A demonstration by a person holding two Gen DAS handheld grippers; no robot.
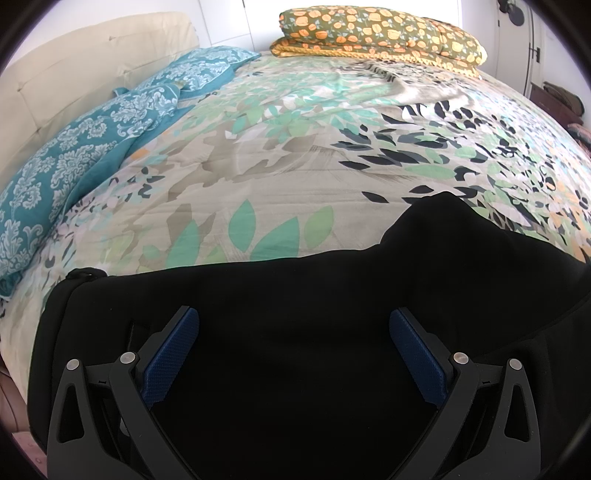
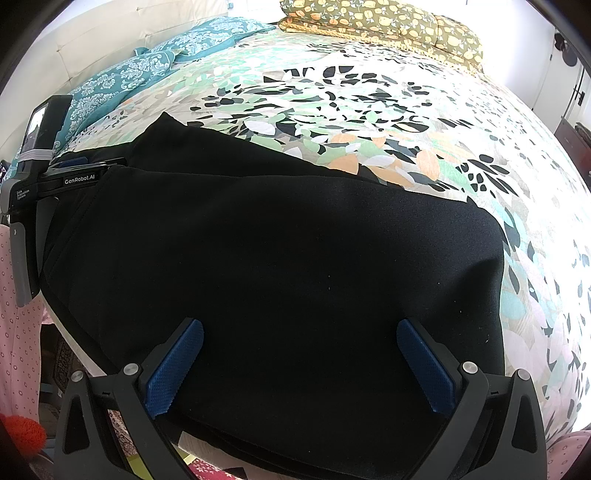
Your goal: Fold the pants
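Hovering grippers (image 1: pixel 293 354) (image 2: pixel 299 365) over black pants (image 2: pixel 277 266)

A bed (image 1: pixel 280 155) with a leaf-print cover fills the room. At its head stand a cream headboard (image 1: pixel 85 62) and teal pillows (image 1: pixel 110 122). A folded floral quilt (image 1: pixel 376 33) lies on its far side, against bright white walls (image 1: pixel 229 18).

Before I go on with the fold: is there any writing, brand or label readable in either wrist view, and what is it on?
"GenRobot.AI": white lettering on the left gripper body, seen in the right wrist view.
Small white text lower on the same gripper: too small to read.
Black pants, bedspread, pillows: no text visible.
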